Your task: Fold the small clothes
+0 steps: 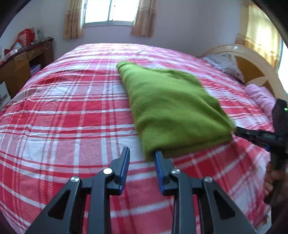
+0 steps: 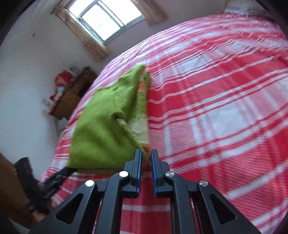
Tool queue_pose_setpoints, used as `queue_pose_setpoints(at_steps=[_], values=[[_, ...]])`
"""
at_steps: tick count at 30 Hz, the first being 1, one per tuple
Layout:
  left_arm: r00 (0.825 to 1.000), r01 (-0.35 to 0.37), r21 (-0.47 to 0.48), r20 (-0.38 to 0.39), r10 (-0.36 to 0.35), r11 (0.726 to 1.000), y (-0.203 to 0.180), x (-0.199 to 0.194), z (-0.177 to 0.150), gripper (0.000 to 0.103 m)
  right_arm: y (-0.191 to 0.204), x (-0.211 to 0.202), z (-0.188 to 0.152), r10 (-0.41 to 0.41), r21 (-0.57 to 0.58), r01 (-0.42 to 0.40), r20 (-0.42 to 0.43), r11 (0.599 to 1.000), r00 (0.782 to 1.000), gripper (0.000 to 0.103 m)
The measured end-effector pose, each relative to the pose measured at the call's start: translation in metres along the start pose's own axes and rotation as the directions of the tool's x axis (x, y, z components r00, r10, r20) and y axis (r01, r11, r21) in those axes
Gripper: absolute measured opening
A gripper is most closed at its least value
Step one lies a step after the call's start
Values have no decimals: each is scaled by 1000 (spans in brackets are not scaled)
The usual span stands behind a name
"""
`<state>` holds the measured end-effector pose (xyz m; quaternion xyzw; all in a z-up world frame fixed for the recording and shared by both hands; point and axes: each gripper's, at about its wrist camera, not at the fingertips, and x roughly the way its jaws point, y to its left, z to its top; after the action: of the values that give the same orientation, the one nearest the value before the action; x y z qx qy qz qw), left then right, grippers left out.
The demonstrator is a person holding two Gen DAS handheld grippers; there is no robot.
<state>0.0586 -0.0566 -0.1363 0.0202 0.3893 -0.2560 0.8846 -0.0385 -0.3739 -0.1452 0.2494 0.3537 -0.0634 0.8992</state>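
Note:
A folded green knit garment point(image 1: 172, 108) lies on the red and white plaid bedspread point(image 1: 72, 117). My left gripper point(image 1: 142, 153) is open at the garment's near left corner; its right finger point(image 1: 158, 158) is tucked under the cloth edge and its left finger rests on the bedspread. My right gripper point(image 1: 235, 131) comes in from the right at the garment's near right corner. In the right wrist view the right gripper point(image 2: 146, 153) has a narrow gap between its fingers, at the garment's point(image 2: 100, 129) corner. I cannot tell whether it pinches cloth.
A wooden desk point(image 1: 23, 61) with clutter stands left of the bed. A wooden headboard point(image 1: 252, 63) and pillows point(image 1: 259, 95) are at the right. A curtained window point(image 1: 109, 12) is on the far wall. The person's hand point(image 1: 273, 181) holds the right gripper.

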Motion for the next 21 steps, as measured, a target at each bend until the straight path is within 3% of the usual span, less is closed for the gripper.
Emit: queue_pose_setpoints(at_steps=[1,3,4,6,7,8,9,10,13,14,17,21], values=[[1000,14,-2,7,-14,1000,3,-6,1,36,7,-9,4,-13,-39,14,34,999,999,10],[999,27,-11,45,-26,1000,6,-17,6,56,19,-23,13,-4,-86,13,97,996,995,10],[997,14,-21,80,-13,1000,7,-21,11,60,30,-29,19,14,-116,2,133,993,991,12],[993,-10,-46,117,15,999,10,-19,26,66,55,-32,33,62,-180,-31,169,983,984,37],[992,-18,-62,121,26,998,10,-14,36,66,61,-28,38,77,-199,-43,162,979,984,68],[992,-27,-77,120,37,997,11,-9,43,66,71,-19,44,83,-221,-48,152,974,985,76],[992,-37,-94,117,48,995,11,1,54,66,79,-7,49,69,-240,-33,142,970,987,76],[992,-45,-104,113,56,994,11,8,60,66,83,2,50,38,-249,-4,131,968,991,75],[995,-66,-134,69,76,989,10,37,69,66,84,49,52,-33,-249,34,8,968,999,3],[996,-74,-145,46,81,987,10,48,67,66,81,63,51,-29,-238,24,-19,971,999,3],[995,-97,-153,20,101,983,6,60,52,68,76,84,51,-40,-250,41,9,967,999,1],[992,-117,-137,21,121,984,4,58,43,76,60,96,68,37,-172,-39,-18,984,999,0]])
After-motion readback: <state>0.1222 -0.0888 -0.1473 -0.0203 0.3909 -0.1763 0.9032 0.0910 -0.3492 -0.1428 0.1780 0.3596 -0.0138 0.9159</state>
